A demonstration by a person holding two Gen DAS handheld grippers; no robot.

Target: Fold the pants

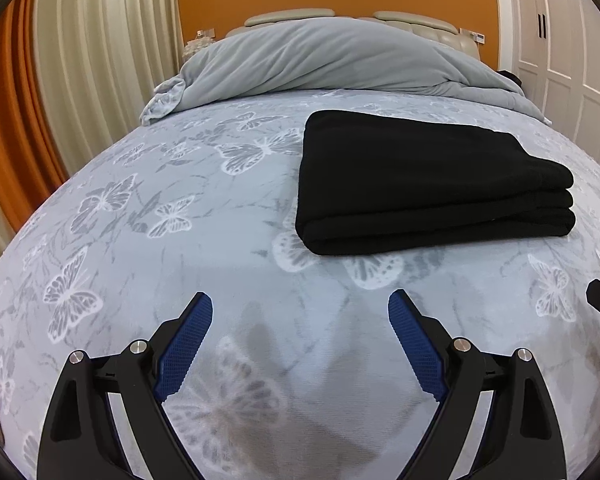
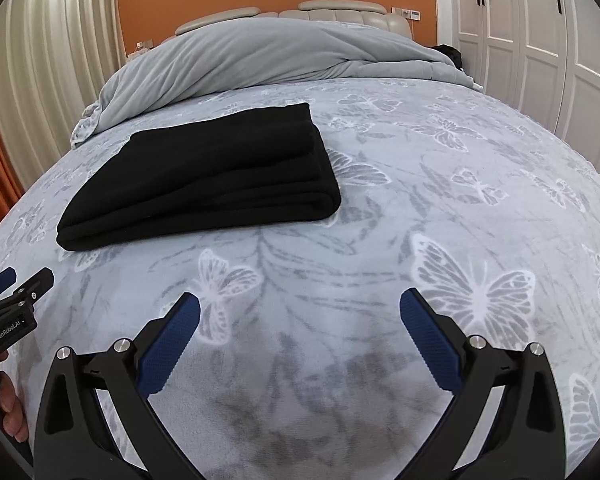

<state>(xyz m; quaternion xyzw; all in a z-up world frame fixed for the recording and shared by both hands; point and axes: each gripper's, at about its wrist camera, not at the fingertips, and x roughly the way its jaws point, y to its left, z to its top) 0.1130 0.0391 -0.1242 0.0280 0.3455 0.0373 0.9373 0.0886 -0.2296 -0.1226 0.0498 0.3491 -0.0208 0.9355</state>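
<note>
Left wrist view is showing the pants [image 1: 428,176] lying folded, soft and limp, far on the bed [image 1: 180,240], best pinched at a thick edge, while the left gripper [image 1: 300,344] and right gripper [image 2: 300,344] are gaping wide, holding nothing.

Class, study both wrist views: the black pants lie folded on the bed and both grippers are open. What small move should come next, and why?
Probably none beyond drawing both grippers back. The black pants already sit as a neat stacked rectangle on the butterfly bedspread, and the left gripper and right gripper hang open and empty, short of them.
</note>
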